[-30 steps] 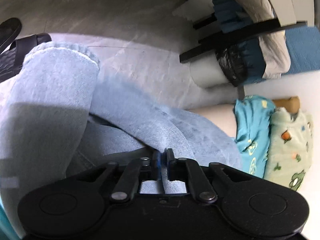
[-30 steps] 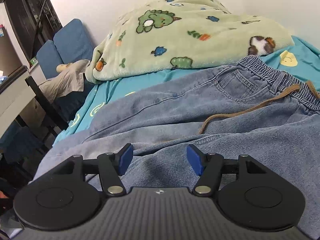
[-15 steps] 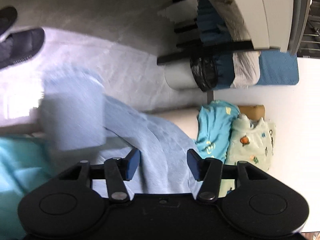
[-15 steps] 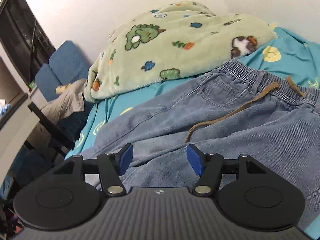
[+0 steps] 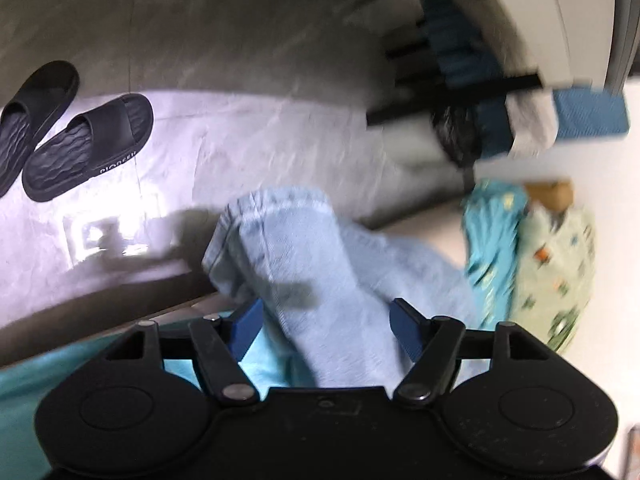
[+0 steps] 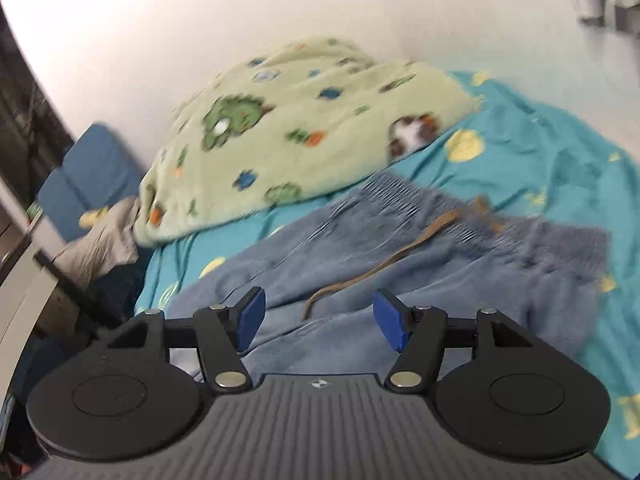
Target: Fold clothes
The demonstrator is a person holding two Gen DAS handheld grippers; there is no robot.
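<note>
While the left gripper (image 5: 326,330) hangs over the bed's edge, its jaws are opening, and a pale blue leg of the jeans (image 5: 304,264) runs up between the blue pads (image 5: 248,326) without either pad pressing on it. That leg reaches from the bottom centre of the left wrist view toward the middle of the frame, where its hemmed cuff (image 5: 272,204) droops past the edge of the bed above the grey floor (image 5: 224,60). At the upper left of that view a pair of black slippers (image 5: 86,148) sits on the floor. On the right edge, teal bedding and the green patterned blanket (image 5: 556,268) show, blurred.

In the right wrist view the right gripper (image 6: 318,322) fills the lower part of the frame with its jaws released and well apart, nothing between them. Beyond them, across the centre of the frame, lies the upper part of the jeans (image 6: 400,280) on the teal bedsheet (image 6: 540,152), the gathered waistband (image 6: 400,196) toward the wall and a brown drawstring (image 6: 376,268) trailing across the denim. The green blanket (image 6: 304,120) with cartoon animals is heaped behind the waistband, in the upper middle, just touching or overlapping it; the blur makes that hard to tell. A blue cushion (image 6: 92,176) stands at the left edge against the white wall (image 6: 320,0).
</note>
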